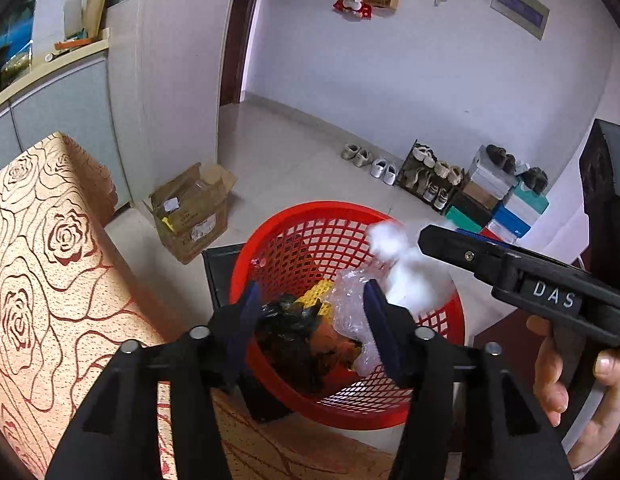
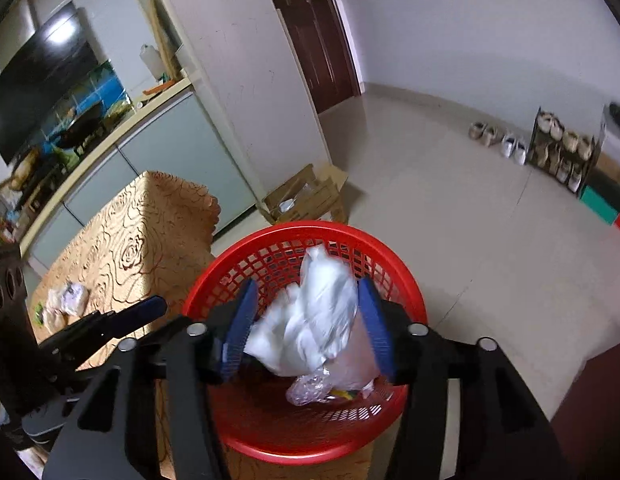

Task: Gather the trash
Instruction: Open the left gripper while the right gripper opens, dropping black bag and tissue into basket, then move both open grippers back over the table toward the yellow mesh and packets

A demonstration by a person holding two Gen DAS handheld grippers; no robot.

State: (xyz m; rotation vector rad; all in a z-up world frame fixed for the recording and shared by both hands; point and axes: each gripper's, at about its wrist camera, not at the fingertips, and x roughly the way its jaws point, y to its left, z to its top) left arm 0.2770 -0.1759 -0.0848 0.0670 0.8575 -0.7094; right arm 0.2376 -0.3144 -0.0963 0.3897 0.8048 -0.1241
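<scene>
Black and yellow trash (image 1: 300,312) in the red basket (image 1: 310,216) is seen only from the left wrist. More trash (image 2: 66,300) left on the surface (image 2: 150,232) is shown only by the right wrist. Both grippers, left gripper (image 1: 310,316) and right gripper (image 2: 306,320), are held with fingers spread, a white bag (image 2: 314,312) loose between the right's.

White crumpled trash (image 2: 310,320) motion-blurred above the red basket (image 2: 410,292), basket's near rim behind the gripper frames.
</scene>
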